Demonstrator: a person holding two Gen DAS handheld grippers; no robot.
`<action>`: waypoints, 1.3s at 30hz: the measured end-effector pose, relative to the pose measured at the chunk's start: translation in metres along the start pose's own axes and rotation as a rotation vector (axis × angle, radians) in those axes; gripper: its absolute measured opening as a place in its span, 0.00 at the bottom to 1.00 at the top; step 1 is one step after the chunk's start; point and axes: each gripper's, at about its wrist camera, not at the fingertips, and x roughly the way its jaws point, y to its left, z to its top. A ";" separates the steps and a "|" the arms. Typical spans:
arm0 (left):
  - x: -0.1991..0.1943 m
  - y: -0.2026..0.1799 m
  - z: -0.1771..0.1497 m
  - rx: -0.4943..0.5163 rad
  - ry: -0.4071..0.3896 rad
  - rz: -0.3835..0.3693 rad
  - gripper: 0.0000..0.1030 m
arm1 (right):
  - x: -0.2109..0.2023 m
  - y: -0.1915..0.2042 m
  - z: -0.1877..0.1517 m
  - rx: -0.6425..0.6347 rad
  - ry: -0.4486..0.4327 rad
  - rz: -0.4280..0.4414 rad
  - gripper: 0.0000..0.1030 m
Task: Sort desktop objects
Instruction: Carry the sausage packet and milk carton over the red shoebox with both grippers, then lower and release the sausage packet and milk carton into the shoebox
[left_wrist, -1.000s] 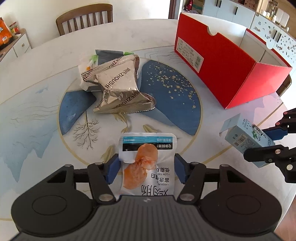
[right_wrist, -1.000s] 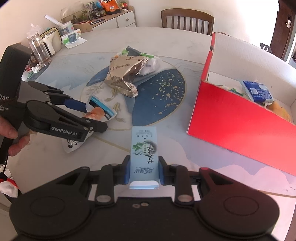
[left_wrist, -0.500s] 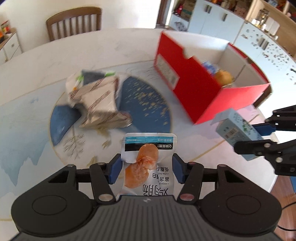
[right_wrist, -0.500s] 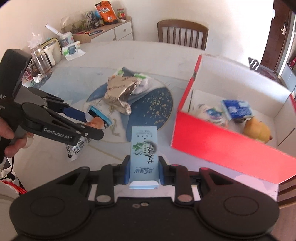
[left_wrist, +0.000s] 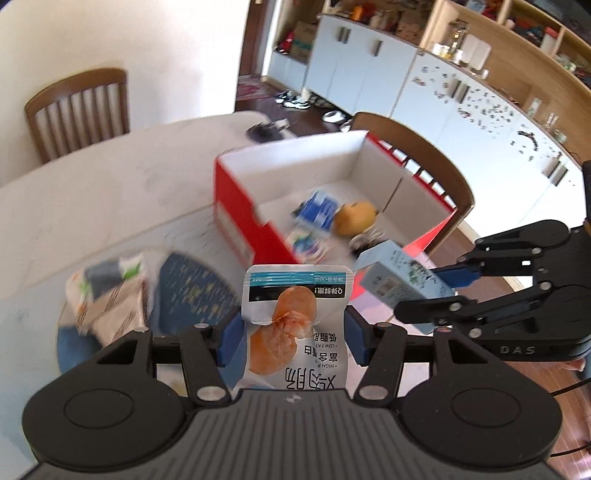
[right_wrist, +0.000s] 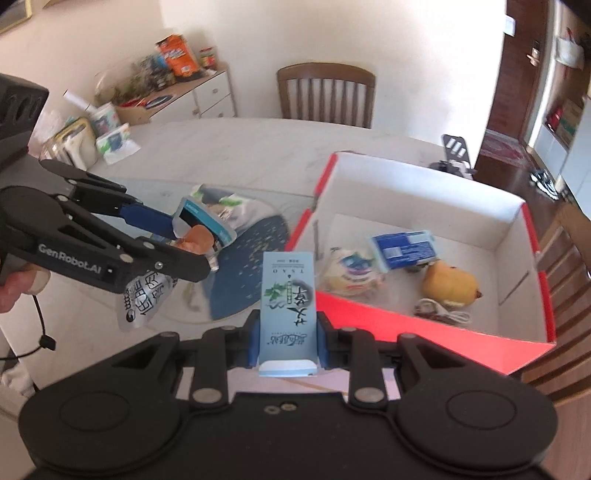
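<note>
Both lifted; blue carton (right_wrist: 288, 295) lies lengthwise along right gripper (right_wrist: 287, 341), toward box (right_wrist: 424, 325).

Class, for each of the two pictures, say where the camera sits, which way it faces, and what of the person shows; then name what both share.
Left wrist: on the left gripper, facing down past its held white snack pouch to the red cardboard box; no body visible.
Right wrist: on the right gripper, facing down past its pale blue carton; a hand shows.
Shared: box, both grippers, both held items.
</note>
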 end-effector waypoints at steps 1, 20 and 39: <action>0.002 -0.003 0.006 0.011 -0.001 -0.004 0.55 | -0.001 -0.004 0.002 0.004 -0.003 -0.012 0.27; 0.087 -0.052 0.096 0.101 0.015 -0.038 0.55 | 0.024 -0.093 0.022 0.135 -0.008 -0.179 0.27; 0.168 -0.073 0.103 0.191 0.082 0.020 0.55 | 0.085 -0.150 0.009 0.225 0.078 -0.284 0.27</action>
